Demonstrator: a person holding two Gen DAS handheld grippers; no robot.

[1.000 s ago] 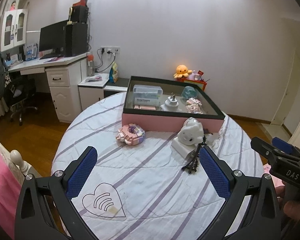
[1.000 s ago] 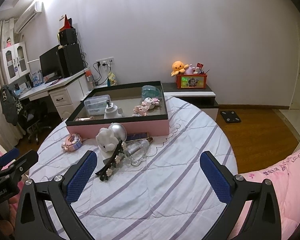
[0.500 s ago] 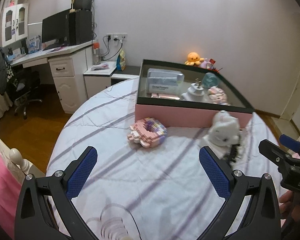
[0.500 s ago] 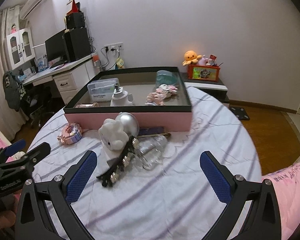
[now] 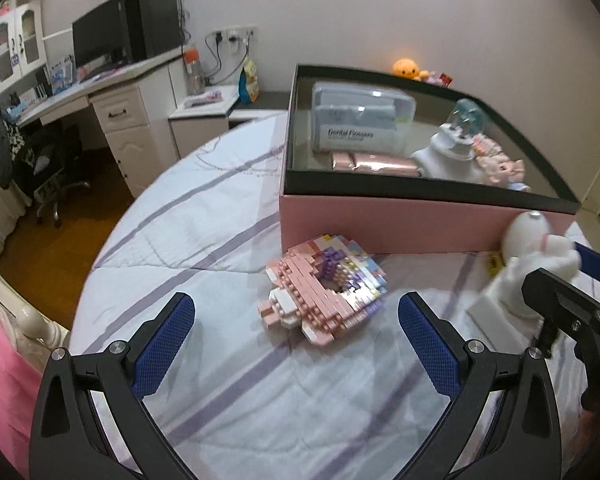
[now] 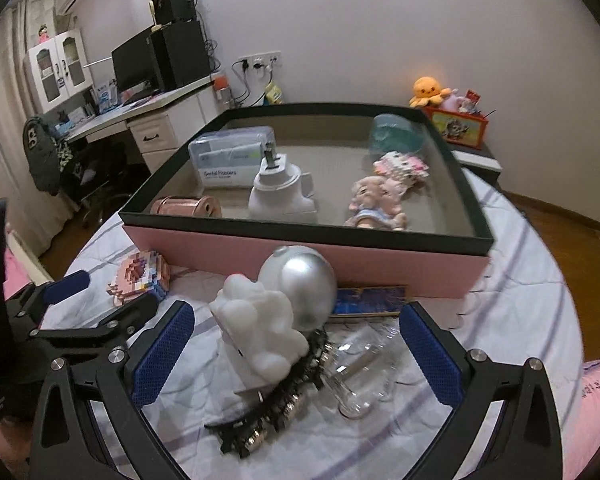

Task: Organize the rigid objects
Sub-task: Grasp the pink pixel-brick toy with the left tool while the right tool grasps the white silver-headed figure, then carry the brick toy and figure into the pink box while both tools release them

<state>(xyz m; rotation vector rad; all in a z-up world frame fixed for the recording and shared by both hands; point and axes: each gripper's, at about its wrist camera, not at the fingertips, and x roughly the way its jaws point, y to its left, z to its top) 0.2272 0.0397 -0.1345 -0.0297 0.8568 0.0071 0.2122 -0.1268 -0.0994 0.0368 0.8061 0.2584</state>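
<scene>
A: Left wrist view first; left gripper point(image 5: 296, 348) is standing spread wide, nothing between the pads, tilting down at the quilted table point(image 5: 204, 208); the brick-built pink model point(image 5: 323, 286) is sitting just ahead of the fingertips, centred in the gap, so I'm judging that as its target.

B: And why is it lying there?

A: It's loose on the table, near the pink box point(image 5: 400, 220) wall but apart from it; not sorted yet, while the floss case point(image 5: 360, 122) and the other pieces are already lying inside.

B: Right wrist view?

A: Right gripper point(image 6: 296, 356) jaws are closing from wide, pads not touching anything; the white figure point(image 6: 260, 328) is standing between them, leaning against the silver ball point(image 6: 304, 284); black hair clip point(image 6: 276, 404) is lying at its foot, clear bottle point(image 6: 364, 368) is touching the clip, blue card point(image 6: 368, 300) is lying flat by the box wall.

B: Pose?

A: Both are pitching forward and down, side by side; the left gripper is showing at the left edge of the right view.
</scene>
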